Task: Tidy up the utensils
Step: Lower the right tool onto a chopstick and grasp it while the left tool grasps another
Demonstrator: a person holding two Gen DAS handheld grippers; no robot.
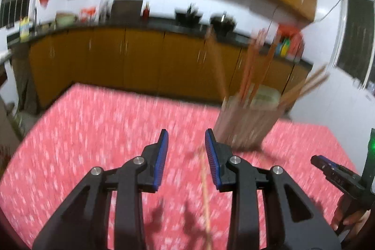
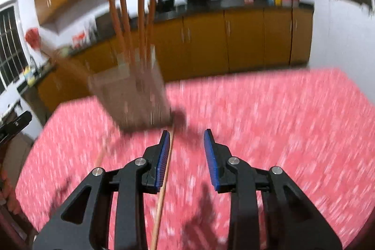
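Note:
Both views are blurred by motion. A brown holder (image 1: 246,125) with several chopsticks upright in it stands on the red patterned tablecloth (image 1: 93,132), ahead and right of my open, empty left gripper (image 1: 186,139). One loose chopstick (image 1: 206,193) lies on the cloth beneath the left gripper. In the right wrist view the holder (image 2: 136,100) is ahead and left of my open right gripper (image 2: 186,139). A loose chopstick (image 2: 161,198) lies on the cloth beside its left finger, and another (image 2: 103,151) lies further left. The right gripper also shows in the left wrist view (image 1: 332,168).
Orange kitchen cabinets (image 1: 140,62) under a dark counter with pots and bottles run behind the table. The table's far edge (image 1: 140,90) lies beyond the holder. White walls and a window (image 1: 356,39) are on the right.

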